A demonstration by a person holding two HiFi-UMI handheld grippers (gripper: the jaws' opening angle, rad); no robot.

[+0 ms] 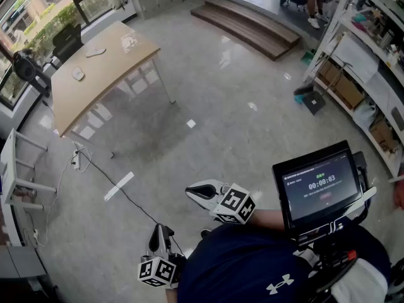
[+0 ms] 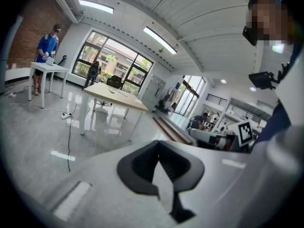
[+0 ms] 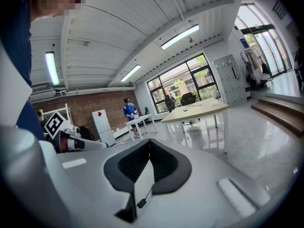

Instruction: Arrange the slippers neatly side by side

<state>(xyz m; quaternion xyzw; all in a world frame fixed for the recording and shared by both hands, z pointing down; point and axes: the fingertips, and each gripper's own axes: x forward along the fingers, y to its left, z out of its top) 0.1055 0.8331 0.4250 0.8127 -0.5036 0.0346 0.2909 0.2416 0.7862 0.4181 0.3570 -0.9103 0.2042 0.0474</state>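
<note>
Your left gripper [image 1: 161, 229] sits low, close against your body, its jaws pressed together with nothing between them; your right gripper [image 1: 189, 192] is just beside it and a little further out, its jaws likewise closed tight on nothing; both point slightly downward over bare floor [image 1: 208, 106].

The slippers are well away from either gripper; two pale, flat shapes that look like them, one slipper [image 1: 96, 52] and the other slipper [image 1: 77, 73], lie apart from each other on the wooden table [image 1: 110, 74], far ahead of the left gripper and off to its left; from the right gripper the same table lies far ahead and to the right of the jaws. At this range you cannot tell which way each slipper faces.

Between the grippers and the table a dark cable [image 1: 95, 169] trails across the floor, with a strip of white tape [image 1: 118, 185] beside it; both are nearer the left gripper than the right. A screen [image 1: 319, 185] showing a timer sits just right of the right gripper. Far beyond the jaws, a person in blue [image 2: 47, 46] stands at a white table [image 2: 47, 69].
</note>
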